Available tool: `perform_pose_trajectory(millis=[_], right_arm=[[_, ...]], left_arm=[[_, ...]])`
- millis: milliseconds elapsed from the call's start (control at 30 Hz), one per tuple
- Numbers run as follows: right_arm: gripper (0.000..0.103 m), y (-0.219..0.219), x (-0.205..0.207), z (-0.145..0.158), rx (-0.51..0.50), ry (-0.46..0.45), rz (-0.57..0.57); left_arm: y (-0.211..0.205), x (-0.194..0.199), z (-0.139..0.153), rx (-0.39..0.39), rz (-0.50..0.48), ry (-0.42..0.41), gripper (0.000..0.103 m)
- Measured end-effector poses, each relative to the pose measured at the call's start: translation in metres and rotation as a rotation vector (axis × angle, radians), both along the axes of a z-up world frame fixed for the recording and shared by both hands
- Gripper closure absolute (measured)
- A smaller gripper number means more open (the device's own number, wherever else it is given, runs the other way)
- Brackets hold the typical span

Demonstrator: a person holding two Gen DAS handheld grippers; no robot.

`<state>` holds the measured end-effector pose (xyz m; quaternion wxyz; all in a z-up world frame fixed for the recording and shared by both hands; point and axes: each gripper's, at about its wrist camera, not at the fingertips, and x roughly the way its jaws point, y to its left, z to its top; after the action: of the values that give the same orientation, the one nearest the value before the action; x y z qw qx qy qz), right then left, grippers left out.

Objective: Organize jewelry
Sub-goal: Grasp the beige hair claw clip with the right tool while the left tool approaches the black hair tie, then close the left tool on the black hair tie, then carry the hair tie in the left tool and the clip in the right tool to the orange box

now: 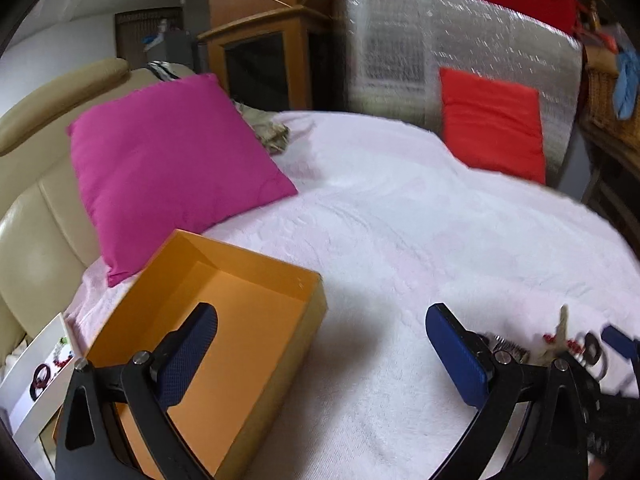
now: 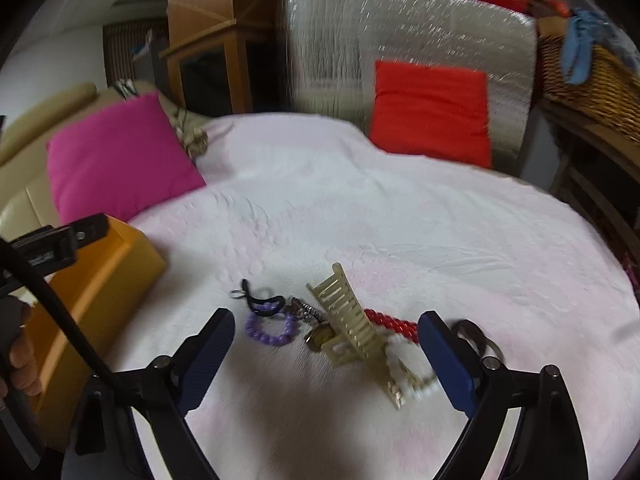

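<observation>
The orange box (image 1: 224,320) lies open and bare inside on the white towel (image 1: 400,240), its far corner touching the pink cushion (image 1: 168,160) and its left side running along the towel's edge by the cream sofa (image 1: 36,240). Left of the box, a white card (image 1: 36,380) carries a few small pieces. The left hand-held gripper (image 1: 320,356) hangs released, jaws spread wide, one finger over the box's floor, the other over bare towel right of the box wall.

Well right of the box, the jewelry sits in a loose cluster: a purple bead bracelet (image 2: 269,330), a black cord (image 2: 260,300), a cream hair clip (image 2: 352,328) standing tilted, and a red bead strand (image 2: 394,324) behind it. The right hand-held gripper (image 2: 328,360) is also released, its fingers straddling the cluster without pressing on anything.

Beyond the box and cluster, a broad stretch of towel lies open up to the red cushion (image 2: 432,112).
</observation>
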<state>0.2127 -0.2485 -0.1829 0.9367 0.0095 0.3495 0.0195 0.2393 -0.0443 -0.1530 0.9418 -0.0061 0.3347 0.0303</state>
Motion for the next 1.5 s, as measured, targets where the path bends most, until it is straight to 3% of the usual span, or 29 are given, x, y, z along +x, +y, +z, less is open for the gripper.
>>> perform_pose_trajectory(millis=[133,200,233,267,433,633,767,867,967,1033,1100,1167,1267,1333,1500], right_arm=[[0.021,-0.003,0.03,-0.023,-0.012,0.078,-0.008],[0.037,-0.004,0.041,-0.031,-0.007,0.104,-0.012],[0.055,-0.005,0.043,-0.034,0.001,0.116,-0.013],[0.063,-0.008,0.045,-0.038,0.012,0.131,-0.021],[0.072,-0.03,0.03,-0.028,0.09,0.084,-0.049],[0.09,-0.076,0.005,-0.011,0.341,0.013,-0.064],[0.092,-0.101,-0.005,-0.009,0.469,-0.011,-0.071],[0.092,-0.121,-0.012,-0.01,0.558,-0.023,-0.092],[0.092,-0.141,-0.017,-0.011,0.647,-0.046,-0.118],[0.091,-0.153,-0.02,-0.009,0.699,-0.065,-0.127],[0.091,-0.164,-0.023,-0.009,0.778,-0.087,-0.13],[0.091,-0.17,-0.025,-0.011,0.841,-0.097,-0.13],[0.091,-0.174,-0.025,-0.014,0.871,-0.093,-0.139],[0.091,-0.174,-0.025,-0.017,0.886,-0.084,-0.143],[0.091,-0.168,-0.022,-0.021,0.902,-0.069,-0.14]], left_arm=[[-0.011,0.013,-0.014,-0.005,-0.038,0.046,0.0],[-0.016,0.014,-0.021,-0.004,-0.063,0.068,0.0],[-0.019,0.013,-0.025,0.006,-0.066,0.083,0.0],[-0.022,0.014,-0.026,0.011,-0.071,0.085,0.0],[-0.032,0.016,-0.034,0.021,-0.099,0.123,0.0],[-0.05,0.018,-0.043,0.024,-0.159,0.168,0.0],[-0.058,0.032,-0.053,0.008,-0.177,0.199,0.0],[-0.057,0.048,-0.061,-0.063,-0.185,0.23,0.002],[-0.062,0.063,-0.073,-0.147,-0.217,0.288,0.028],[-0.066,0.071,-0.085,-0.172,-0.241,0.342,0.057],[-0.068,0.076,-0.095,-0.201,-0.256,0.384,0.063],[-0.067,0.077,-0.092,-0.21,-0.257,0.362,0.064],[-0.066,0.078,-0.088,-0.243,-0.27,0.344,0.068],[-0.065,0.083,-0.093,-0.252,-0.276,0.35,0.077],[-0.06,0.094,-0.1,-0.306,-0.283,0.385,0.082]])
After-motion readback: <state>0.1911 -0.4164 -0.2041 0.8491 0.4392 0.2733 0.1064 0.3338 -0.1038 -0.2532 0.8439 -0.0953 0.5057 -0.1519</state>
